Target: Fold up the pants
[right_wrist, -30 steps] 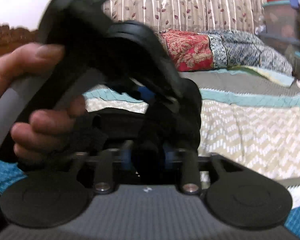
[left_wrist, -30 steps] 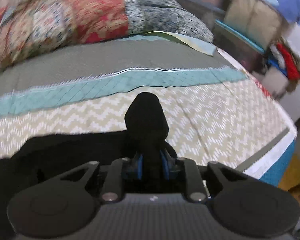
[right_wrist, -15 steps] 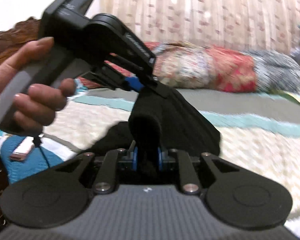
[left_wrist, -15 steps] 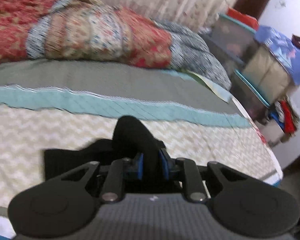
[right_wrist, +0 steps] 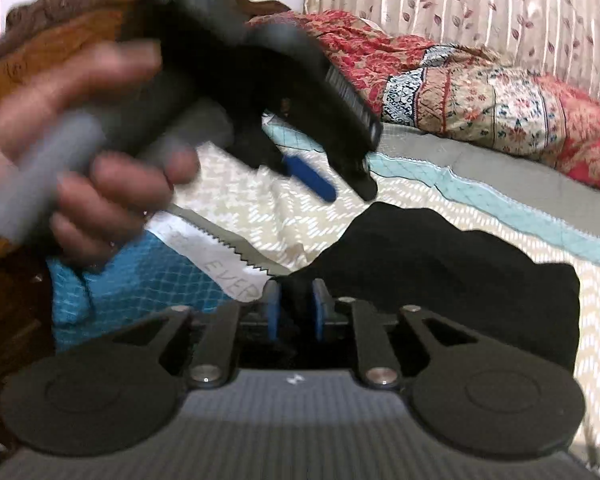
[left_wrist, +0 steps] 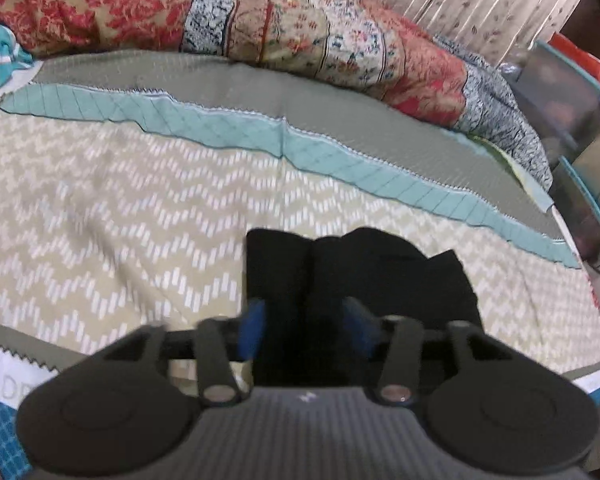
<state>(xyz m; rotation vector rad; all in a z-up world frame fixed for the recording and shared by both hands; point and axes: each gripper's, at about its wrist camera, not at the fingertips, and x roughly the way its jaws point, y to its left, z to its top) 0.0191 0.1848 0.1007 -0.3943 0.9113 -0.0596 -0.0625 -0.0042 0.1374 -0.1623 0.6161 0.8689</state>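
Observation:
The black pants (left_wrist: 380, 280) lie folded in a small pile on the zigzag bedspread (left_wrist: 120, 220). My left gripper (left_wrist: 306, 324) hovers just over the pile's near edge. Its jaws are opening and its blue pads stand apart with black cloth loose between them. From the right wrist view, a hand holds the left gripper (right_wrist: 340, 188) above the pants (right_wrist: 460, 280), carrying nothing. My right gripper (right_wrist: 296, 312) sits at the pile's near left corner. Its jaws are opening too, with a low fold of cloth between the pads (right_wrist: 273, 312).
A rolled floral quilt (left_wrist: 300, 32) runs along the far side of the bed, with a curtain (right_wrist: 460, 0) behind it. Storage boxes (left_wrist: 572, 92) stand off the right edge. A carved wooden headboard (right_wrist: 60, 20) rises at the left.
Both grippers, earlier shut on a raised fold of black cloth, have swept across the bed and spread their pads. The cloth has dropped into a flat pile.

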